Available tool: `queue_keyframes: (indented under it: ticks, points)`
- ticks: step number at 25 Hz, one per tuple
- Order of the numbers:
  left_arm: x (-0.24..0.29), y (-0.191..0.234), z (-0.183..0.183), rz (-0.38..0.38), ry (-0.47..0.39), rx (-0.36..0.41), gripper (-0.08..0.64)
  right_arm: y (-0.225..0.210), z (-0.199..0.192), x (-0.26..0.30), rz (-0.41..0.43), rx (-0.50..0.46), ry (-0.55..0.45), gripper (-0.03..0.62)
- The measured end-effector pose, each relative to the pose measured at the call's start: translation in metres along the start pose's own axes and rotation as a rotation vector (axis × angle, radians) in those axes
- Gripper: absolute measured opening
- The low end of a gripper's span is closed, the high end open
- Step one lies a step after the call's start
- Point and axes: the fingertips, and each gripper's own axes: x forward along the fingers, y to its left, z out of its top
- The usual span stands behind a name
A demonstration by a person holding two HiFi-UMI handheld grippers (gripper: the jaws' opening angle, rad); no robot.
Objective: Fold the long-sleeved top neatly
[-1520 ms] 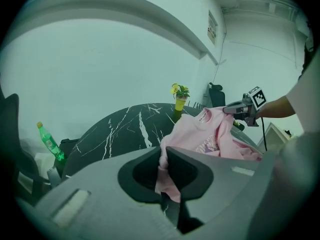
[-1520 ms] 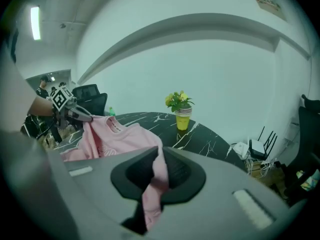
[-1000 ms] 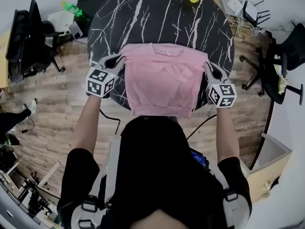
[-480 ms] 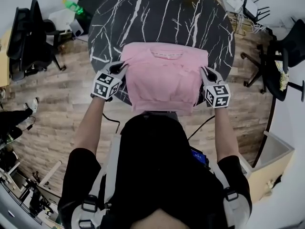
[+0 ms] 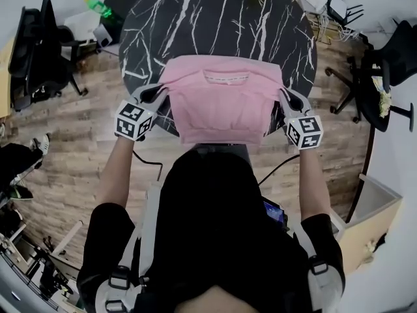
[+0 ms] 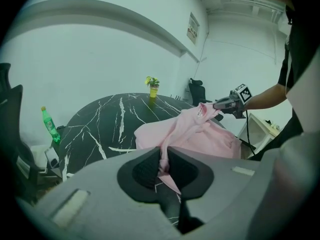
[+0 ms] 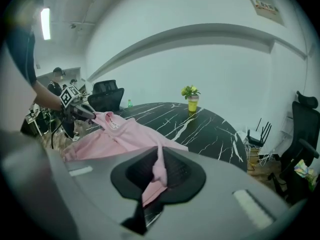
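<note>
Both upper side edges of the pink top (image 5: 221,106) are nipped, one by the left gripper (image 5: 161,90) and one by the right gripper (image 5: 283,96). Each pair of jaws is nearly together on a thin ridge of cloth. We judge the bite small: a sharp tug could pull a corner free, and uneven hands would skew the fold. We see the hem at the near rim of the black marble table (image 5: 215,18), so it may slide off. We read the top as stretched between the grippers, collar on the far side.
</note>
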Motion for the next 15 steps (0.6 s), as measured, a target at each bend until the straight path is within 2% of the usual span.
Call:
queue_keyframes:
  ticks: [4, 15]
  points:
    - [-0.008, -0.017, -0.013, 0.001, 0.005, 0.017, 0.041, 0.009, -0.013, -0.012, 0.004, 0.007, -0.001, 0.025]
    - [-0.026, -0.046, -0.068, 0.024, 0.023, -0.058, 0.043, 0.038, -0.059, -0.032, 0.07, 0.003, 0.044, 0.026]
